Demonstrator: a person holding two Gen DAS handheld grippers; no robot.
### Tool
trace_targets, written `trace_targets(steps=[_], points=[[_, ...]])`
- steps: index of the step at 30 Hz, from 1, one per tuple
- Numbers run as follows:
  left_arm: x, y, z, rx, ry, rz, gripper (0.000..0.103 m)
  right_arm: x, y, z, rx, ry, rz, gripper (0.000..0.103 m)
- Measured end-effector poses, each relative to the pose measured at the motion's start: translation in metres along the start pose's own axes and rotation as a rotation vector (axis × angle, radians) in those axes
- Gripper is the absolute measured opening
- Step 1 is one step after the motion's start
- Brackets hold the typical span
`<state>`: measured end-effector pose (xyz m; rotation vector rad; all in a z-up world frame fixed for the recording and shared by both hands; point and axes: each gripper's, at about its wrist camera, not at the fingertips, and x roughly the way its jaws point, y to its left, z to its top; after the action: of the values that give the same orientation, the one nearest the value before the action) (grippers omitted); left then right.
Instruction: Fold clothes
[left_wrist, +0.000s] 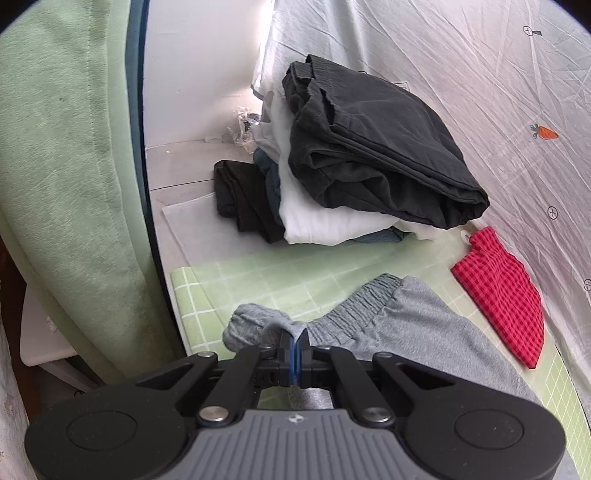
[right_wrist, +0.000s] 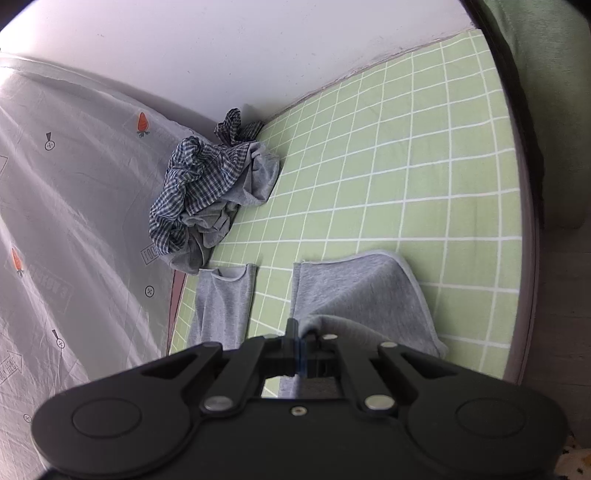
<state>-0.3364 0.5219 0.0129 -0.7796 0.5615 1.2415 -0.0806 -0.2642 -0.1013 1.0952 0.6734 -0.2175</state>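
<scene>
Grey sweat shorts (left_wrist: 402, 325) with an elastic waistband lie on the green checked sheet (left_wrist: 280, 280). My left gripper (left_wrist: 294, 338) is shut on a bunched corner of the waistband. In the right wrist view the two grey leg openings (right_wrist: 354, 291) lie flat on the sheet (right_wrist: 406, 177). My right gripper (right_wrist: 298, 334) is shut on a fold of the nearer leg's edge, which is lifted slightly.
A stack of folded clothes (left_wrist: 369, 158), black on top of white, sits beyond the shorts. A red checked cloth (left_wrist: 506, 295) lies to the right. A crumpled pile of blue plaid and grey clothes (right_wrist: 207, 192) rests against the white carrot-print quilt (right_wrist: 74, 206). A green blanket (left_wrist: 62, 155) hangs at left.
</scene>
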Motion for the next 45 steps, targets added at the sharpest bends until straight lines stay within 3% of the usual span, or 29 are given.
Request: trace_targets(steps=[10, 19, 22, 28, 29, 30, 31, 32, 33, 35, 36, 40, 45], points=[[0.016, -0.062, 0.022, -0.010, -0.045, -0.039, 0.001, 0.046, 0.070, 0.018, -0.004, -0.023, 0.084, 0.001], [0.068, -0.122, 0.024, -0.032, -0.024, -0.030, 0.001, 0.113, 0.146, 0.010, -0.161, -0.025, 0.059, 0.001], [0.087, -0.146, 0.031, -0.028, -0.030, -0.017, 0.001, 0.147, 0.177, 0.010, -0.218, -0.021, 0.035, 0.001], [0.118, -0.186, 0.035, 0.007, -0.034, -0.022, 0.004, 0.259, 0.250, -0.001, -0.354, 0.053, -0.012, 0.002], [0.120, -0.190, 0.032, 0.024, -0.030, -0.019, 0.010, 0.279, 0.260, -0.007, -0.392, 0.077, -0.022, 0.007], [0.122, -0.194, 0.030, 0.041, -0.027, -0.017, 0.021, 0.298, 0.267, -0.014, -0.433, 0.105, -0.031, 0.015], [0.124, -0.198, 0.027, 0.059, -0.024, -0.015, 0.026, 0.311, 0.272, -0.020, -0.461, 0.126, -0.035, 0.029], [0.126, -0.202, 0.025, 0.076, -0.020, -0.013, 0.035, 0.317, 0.276, -0.025, -0.495, 0.139, -0.037, 0.065], [0.128, -0.206, 0.022, 0.093, -0.017, -0.011, 0.053, 0.322, 0.278, -0.031, -0.532, 0.150, -0.040, 0.080], [0.131, -0.214, 0.017, 0.128, -0.011, -0.007, 0.073, 0.322, 0.275, -0.039, -0.578, 0.154, -0.059, 0.091], [0.133, -0.218, 0.014, 0.145, -0.007, -0.005, 0.074, 0.316, 0.267, -0.041, -0.581, 0.143, -0.081, 0.103], [0.141, -0.234, 0.004, 0.215, 0.006, 0.004, 0.074, 0.291, 0.233, -0.046, -0.591, 0.099, -0.166, 0.103], [0.127, -0.250, -0.054, 0.390, 0.135, -0.062, 0.075, 0.261, 0.191, -0.053, -0.602, 0.044, -0.272, 0.103]])
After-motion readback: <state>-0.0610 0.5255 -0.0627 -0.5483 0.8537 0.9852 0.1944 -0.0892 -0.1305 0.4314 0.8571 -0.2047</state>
